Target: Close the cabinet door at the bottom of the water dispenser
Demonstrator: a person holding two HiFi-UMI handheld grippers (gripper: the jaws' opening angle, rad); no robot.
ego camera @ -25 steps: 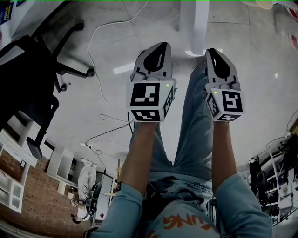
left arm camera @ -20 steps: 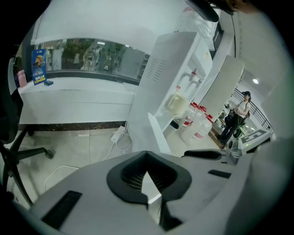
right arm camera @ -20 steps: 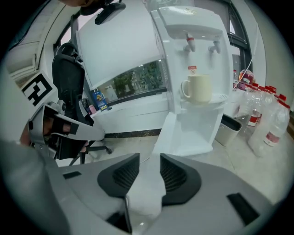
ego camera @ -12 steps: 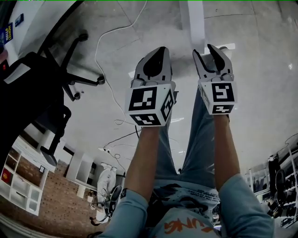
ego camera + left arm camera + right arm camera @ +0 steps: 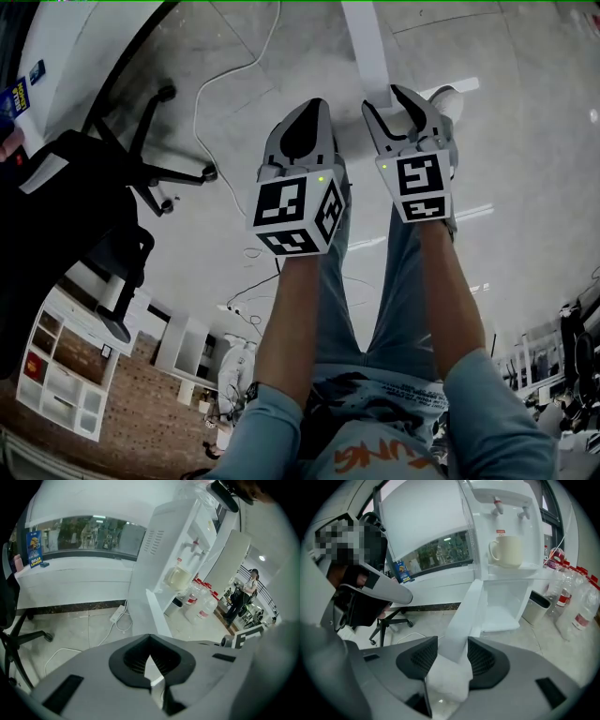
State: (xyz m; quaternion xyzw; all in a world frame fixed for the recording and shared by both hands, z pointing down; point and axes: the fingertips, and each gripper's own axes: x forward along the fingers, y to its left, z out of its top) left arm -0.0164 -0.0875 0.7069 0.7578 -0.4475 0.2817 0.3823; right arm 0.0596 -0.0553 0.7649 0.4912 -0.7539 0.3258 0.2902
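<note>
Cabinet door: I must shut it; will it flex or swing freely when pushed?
Probably stiff: the cabinet door looks a thick flat panel. Likely swings freely: it stands open off the water dispenser. Its smooth face may slip.

Hand-held gripper (image 5: 150,641), jaws together, before open cabinet door (image 5: 157,616)

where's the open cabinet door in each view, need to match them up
Head view: the cabinet door is a thin white strip at top centre, seen edge-on.
Left gripper view: the door is at centre, jutting from the base of the water dispenser.
Right gripper view: the door is at lower centre, its edge toward the camera.
Shared landmark: the black office chair, left of the door in all three.
</note>
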